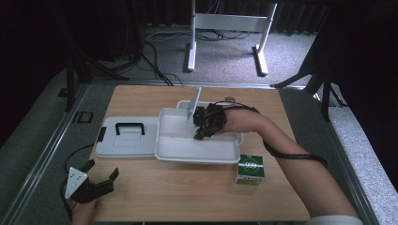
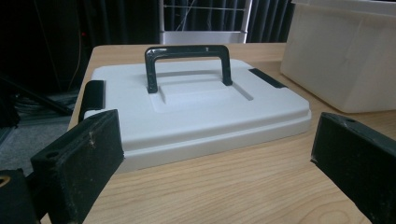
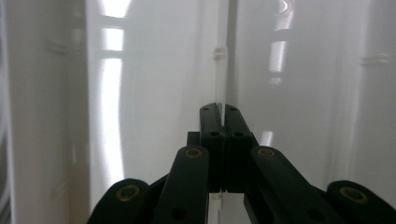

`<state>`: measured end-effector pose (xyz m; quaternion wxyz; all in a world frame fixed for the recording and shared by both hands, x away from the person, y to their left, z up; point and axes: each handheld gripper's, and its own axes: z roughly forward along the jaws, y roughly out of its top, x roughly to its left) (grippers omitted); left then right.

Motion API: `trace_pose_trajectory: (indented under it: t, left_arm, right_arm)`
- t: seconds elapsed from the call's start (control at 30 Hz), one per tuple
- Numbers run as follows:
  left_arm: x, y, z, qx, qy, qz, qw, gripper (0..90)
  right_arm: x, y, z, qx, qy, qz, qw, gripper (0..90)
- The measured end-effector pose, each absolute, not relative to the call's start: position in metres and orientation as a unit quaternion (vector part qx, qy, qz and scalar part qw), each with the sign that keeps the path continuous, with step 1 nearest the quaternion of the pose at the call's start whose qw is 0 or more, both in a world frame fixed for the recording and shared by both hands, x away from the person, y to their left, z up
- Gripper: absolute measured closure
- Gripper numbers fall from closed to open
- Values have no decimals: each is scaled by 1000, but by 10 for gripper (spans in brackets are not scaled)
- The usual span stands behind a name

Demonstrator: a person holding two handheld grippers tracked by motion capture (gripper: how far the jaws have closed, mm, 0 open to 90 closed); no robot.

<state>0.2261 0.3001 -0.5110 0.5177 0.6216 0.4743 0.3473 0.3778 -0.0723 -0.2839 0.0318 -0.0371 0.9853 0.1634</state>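
Your lid [image 1: 126, 136] is already off, lying flat on the table [image 1: 187, 192] just left of the bin [image 1: 197, 151]; your right gripper [image 1: 202, 125] is down inside the bin, jaws clenched on a thin clear divider [image 1: 194, 104] that stands upright, probably a partition being lifted out or slotted in; your left gripper [image 1: 101, 171] rests released near the table's front left corner; the green box [image 1: 250, 169] waits beside the bin, untouched.
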Motion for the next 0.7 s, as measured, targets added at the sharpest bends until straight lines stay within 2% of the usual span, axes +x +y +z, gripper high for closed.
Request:
trace_pose_trajectory:
  t: [0.27, 0.43, 0.7]
  left_arm:
    - [226, 300, -511, 623, 475, 347, 516, 20]
    - [226, 300, -511, 621, 475, 349, 516, 20]
    - [226, 300, -511, 622, 476, 348, 515, 21]
  right_arm:
    - [329, -60, -291, -76, 978, 192, 15, 887]
    - [314, -52, -308, -69, 981, 180, 19, 887]
    - [295, -44, -348, -69, 985, 156, -1, 886]
